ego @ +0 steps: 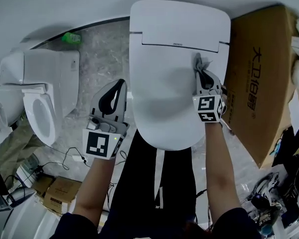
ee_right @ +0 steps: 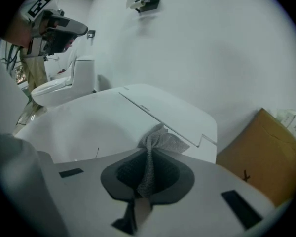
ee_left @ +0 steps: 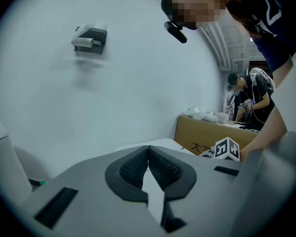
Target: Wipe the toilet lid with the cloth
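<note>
R tool [ego: 201,73] clamped on grey cloth [ee_right: 160,141], which bunches out past its tips and lies on toilet lid [ego: 162,108] just below, nr hinge end. L tool [ego: 121,83] jaws together, nothing betw them, off lid's edge, left of R tool.

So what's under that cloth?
The white toilet lid. The cloth, pinched in the right tool, hides the patch directly beneath it.

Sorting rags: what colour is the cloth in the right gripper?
The cloth is grey; right gripper view shows it best.
</note>
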Motion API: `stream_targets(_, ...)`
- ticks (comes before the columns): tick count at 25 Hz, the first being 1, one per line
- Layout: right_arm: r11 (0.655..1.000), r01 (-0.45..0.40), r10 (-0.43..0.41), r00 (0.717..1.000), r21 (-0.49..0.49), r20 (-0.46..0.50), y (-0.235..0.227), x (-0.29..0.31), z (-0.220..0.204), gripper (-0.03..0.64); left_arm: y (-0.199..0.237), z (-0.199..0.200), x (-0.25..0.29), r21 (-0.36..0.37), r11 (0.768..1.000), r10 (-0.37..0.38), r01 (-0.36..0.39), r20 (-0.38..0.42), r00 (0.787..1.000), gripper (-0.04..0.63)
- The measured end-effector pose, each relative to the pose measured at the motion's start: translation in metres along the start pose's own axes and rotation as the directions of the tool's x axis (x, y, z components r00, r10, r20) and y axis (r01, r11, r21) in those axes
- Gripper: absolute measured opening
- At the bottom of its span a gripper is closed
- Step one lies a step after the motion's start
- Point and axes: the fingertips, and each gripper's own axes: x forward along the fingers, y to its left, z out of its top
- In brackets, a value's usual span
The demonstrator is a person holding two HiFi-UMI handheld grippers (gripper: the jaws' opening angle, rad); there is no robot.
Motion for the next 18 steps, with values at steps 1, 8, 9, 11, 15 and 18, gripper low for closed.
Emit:
stream_targets(1, 1.0, 0.012, -0.012, 1.0, 0.008, -0.005, -0.007, -0.003, -0.005, 0.04, -0.003, -0.002, 0.0, 0.011, 1.0, -0.011, 0.011, -0.006, 1.0, 0.02)
stream_targets(8, 0.992, 0.095, -0.092, 0.995, 0.081, -0.036, -0.038, -0.02, -0.037, 0.04, -0.013, -0.001, -0.002, 0.023, 0.999, -0.023, 0.023, -0.008, 1.0, 0.019)
stream_targets(9, 0.989, 0.109, -0.105, 0.994, 0.101, -0.04, -0.042, -0.023, -0.041, 0.04, -0.014, -0.001, -0.003, 0.024, 0.999, -0.023, 0.024, -0.009, 1.0, 0.02)
stream_targets(11, 0.981, 0.137, -0.131, 0.99, 0.137, -0.051, -0.048, -0.029, -0.048, 0.04, -0.014, -0.002, -0.005, 0.026, 0.999, -0.024, 0.024, -0.01, 1.0, 0.02)
stream_targets(15, 0.965, 0.189, -0.177, 0.981, 0.182, -0.082, -0.053, -0.042, -0.066, 0.04, -0.015, 0.002, -0.007, 0.015, 1.0, -0.014, 0.014, 0.001, 1.0, 0.02)
stream_targets(18, 0.955, 0.213, -0.197, 0.976, 0.207, -0.097, -0.052, -0.05, -0.076, 0.04, -0.014, 0.006, -0.009, 0.022, 1.0, -0.015, 0.015, 0.011, 1.0, 0.02)
